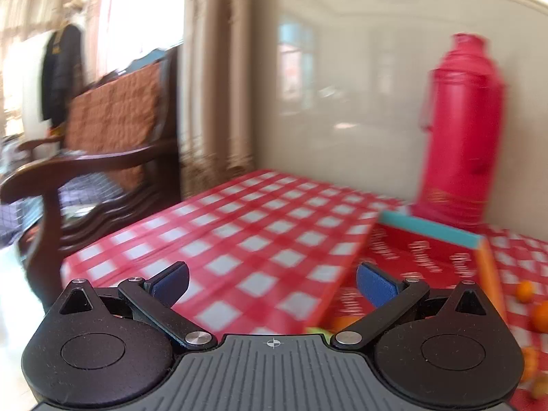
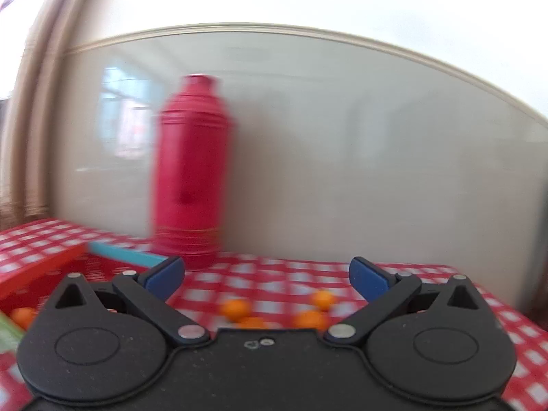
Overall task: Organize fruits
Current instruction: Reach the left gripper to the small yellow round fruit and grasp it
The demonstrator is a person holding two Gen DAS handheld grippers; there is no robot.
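Several small orange fruits (image 2: 236, 309) lie loose on the red-checked tablecloth (image 2: 274, 281), just beyond my right gripper (image 2: 267, 275), which is open and holds nothing. One more orange fruit (image 2: 22, 316) sits inside the red box (image 2: 37, 270) at the left. In the left wrist view my left gripper (image 1: 272, 284) is open and empty above the tablecloth (image 1: 239, 239). The red box (image 1: 428, 257) with its teal edge lies to its right, and loose orange fruits (image 1: 525, 291) lie past the box at the far right. Both views are blurred.
A tall red thermos (image 2: 190, 174) stands at the back of the table against a glossy pale wall; it also shows as the thermos (image 1: 462, 126). A dark wooden armchair (image 1: 102, 157) stands off the table's left end, with curtains (image 1: 215, 68) behind it.
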